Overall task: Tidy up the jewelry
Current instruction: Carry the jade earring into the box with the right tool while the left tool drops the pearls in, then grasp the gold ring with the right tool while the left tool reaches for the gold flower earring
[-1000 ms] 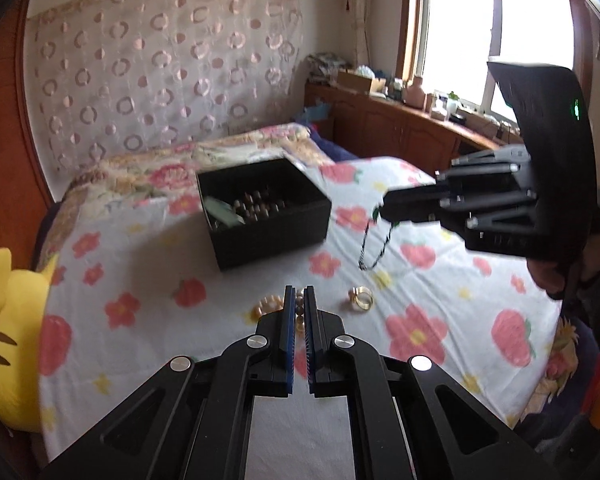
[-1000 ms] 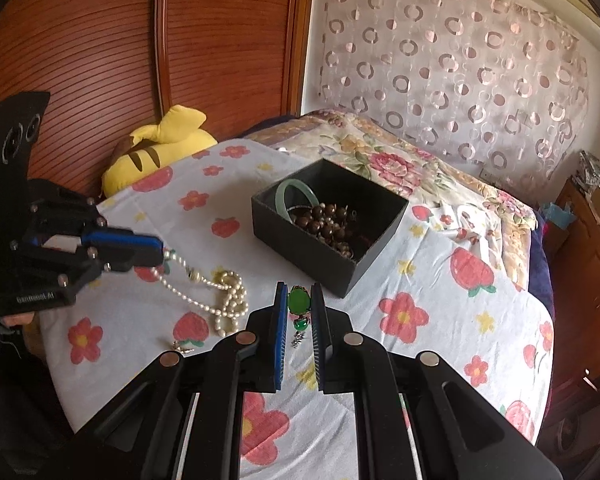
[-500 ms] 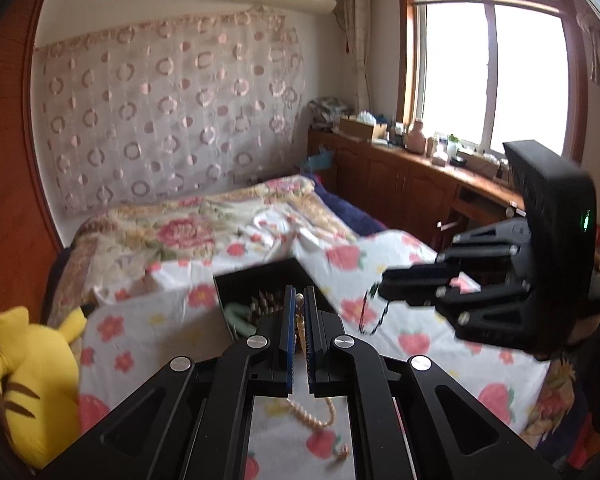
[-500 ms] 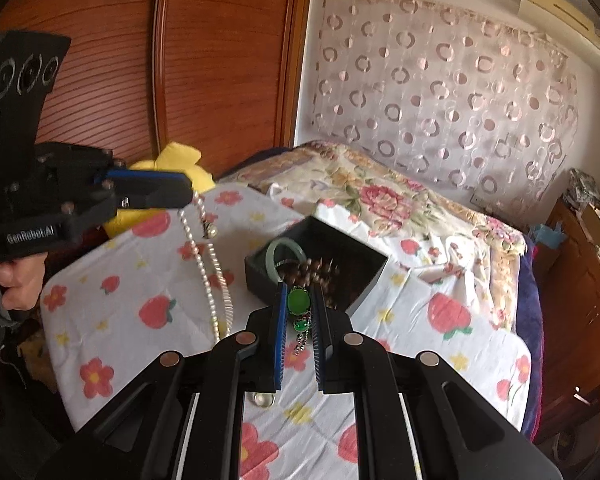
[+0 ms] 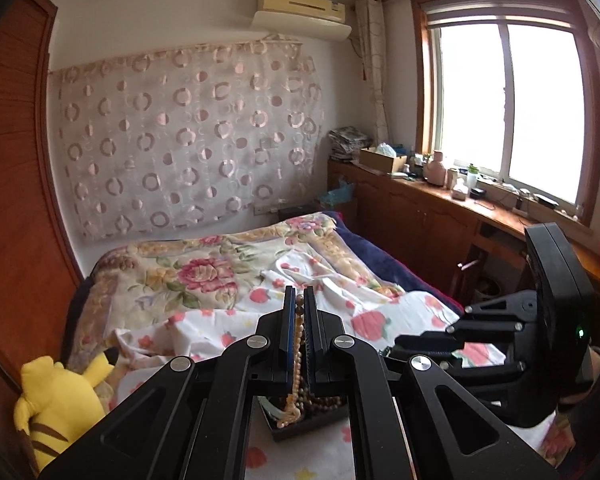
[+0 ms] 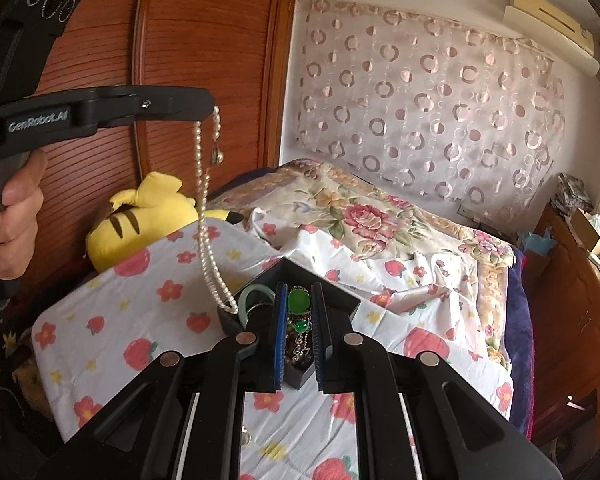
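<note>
Plush toy: a yellow plush toy (image 6: 140, 220) with dark stripes lies at the far left, against the wooden wardrobe (image 6: 204, 40); in the left wrist view it sits at the lower left (image 5: 60, 396).
Left gripper: the left gripper (image 6: 210, 106) reaches in from the left, high above the bed, gripped by a person's hand (image 6: 14, 216); its fingers are pressed together on a pearl necklace (image 6: 204, 208).
Pearl necklace: it hangs straight down from the closed fingertips in a long double strand; its low end dangles at the near left rim of the black box (image 6: 340, 300); in the left wrist view the beads (image 5: 298, 344) run between the two blue pads and drop toward the box (image 5: 300, 426).
Black box: an open black tray on the strawberry-print sheet (image 6: 140, 320) of the bed; a pale green bangle (image 6: 252, 300) rests inside at its left end; dark brown beads (image 5: 328, 402) lie in it too.
Right gripper: the right gripper (image 6: 299, 306) hovers over the box; its fingers stand narrow, clamped on a green pendant (image 6: 299, 300) with a smaller green stone and chain hanging beneath; in the left wrist view it (image 5: 396, 344) shows at the right.
Far right: a wooden cabinet (image 5: 420, 216) below the window (image 5: 504, 108); a circle-patterned curtain (image 5: 188, 136) covers the far wall.
</note>
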A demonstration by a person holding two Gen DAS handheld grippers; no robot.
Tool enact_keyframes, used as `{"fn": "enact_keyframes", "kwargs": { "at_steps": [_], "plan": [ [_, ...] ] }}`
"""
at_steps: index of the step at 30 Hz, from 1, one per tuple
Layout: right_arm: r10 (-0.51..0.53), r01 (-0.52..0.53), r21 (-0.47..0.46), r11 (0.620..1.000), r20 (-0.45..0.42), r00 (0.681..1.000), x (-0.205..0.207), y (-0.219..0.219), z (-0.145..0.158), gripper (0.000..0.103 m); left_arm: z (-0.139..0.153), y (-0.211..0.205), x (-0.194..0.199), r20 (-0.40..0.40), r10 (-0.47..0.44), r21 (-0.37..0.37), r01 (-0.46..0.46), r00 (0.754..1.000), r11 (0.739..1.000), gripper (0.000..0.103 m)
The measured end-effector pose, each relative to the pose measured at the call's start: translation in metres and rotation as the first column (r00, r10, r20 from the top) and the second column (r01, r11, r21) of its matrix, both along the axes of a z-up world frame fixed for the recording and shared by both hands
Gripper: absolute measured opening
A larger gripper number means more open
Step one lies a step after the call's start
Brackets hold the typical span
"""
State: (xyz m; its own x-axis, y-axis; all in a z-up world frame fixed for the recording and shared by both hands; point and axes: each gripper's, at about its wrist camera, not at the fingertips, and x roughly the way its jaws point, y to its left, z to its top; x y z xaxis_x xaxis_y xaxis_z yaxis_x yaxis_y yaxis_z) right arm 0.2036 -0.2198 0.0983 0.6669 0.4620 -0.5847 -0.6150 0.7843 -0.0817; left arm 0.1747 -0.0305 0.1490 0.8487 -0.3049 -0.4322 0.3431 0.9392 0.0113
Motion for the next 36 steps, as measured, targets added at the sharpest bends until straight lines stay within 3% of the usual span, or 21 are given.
{"fn": "enact_keyframes", "kwargs": {
  "at_steps": [6, 15, 21, 30, 32, 36],
  "plan": [
    [-0.005, 0.005, 0.023, 1.000, -0.019, 1.000, 0.019, 0.003, -0.011, 0.013, -0.010, 0.000, 0.025, -0.038, 0.020, -0.009, -0.020, 0.999, 1.000, 0.003],
    [-0.014, 0.017, 0.025, 1.000, -0.127, 0.992, 0.050, 0.022, -0.063, 0.013, -0.084, 0.007, 0.050, -0.169, 0.040, 0.004, -0.040, 0.985, 0.999, 0.003],
    [-0.020, 0.018, -0.011, 1.000, -0.175, 0.984, 0.055, 0.032, -0.092, 0.013, -0.113, 0.012, 0.050, -0.207, 0.044, 0.006, -0.044, 0.977, 0.999, 0.003],
    [-0.027, 0.024, -0.015, 1.000, -0.197, 0.980, 0.051, 0.030, -0.102, 0.014, -0.125, 0.016, 0.047, -0.227, 0.061, 0.019, -0.058, 0.972, 0.998, 0.004],
    [-0.032, 0.029, -0.016, 0.999, -0.193, 0.981, 0.050, 0.030, -0.101, 0.026, -0.127, 0.016, 0.046, -0.225, 0.067, 0.024, -0.063, 0.972, 0.998, 0.004],
    [-0.028, 0.028, -0.005, 1.000, -0.181, 0.983, 0.041, 0.025, -0.097, 0.028, -0.128, 0.017, 0.044, -0.219, 0.073, 0.029, -0.069, 0.973, 0.997, 0.005]
  ]
}}
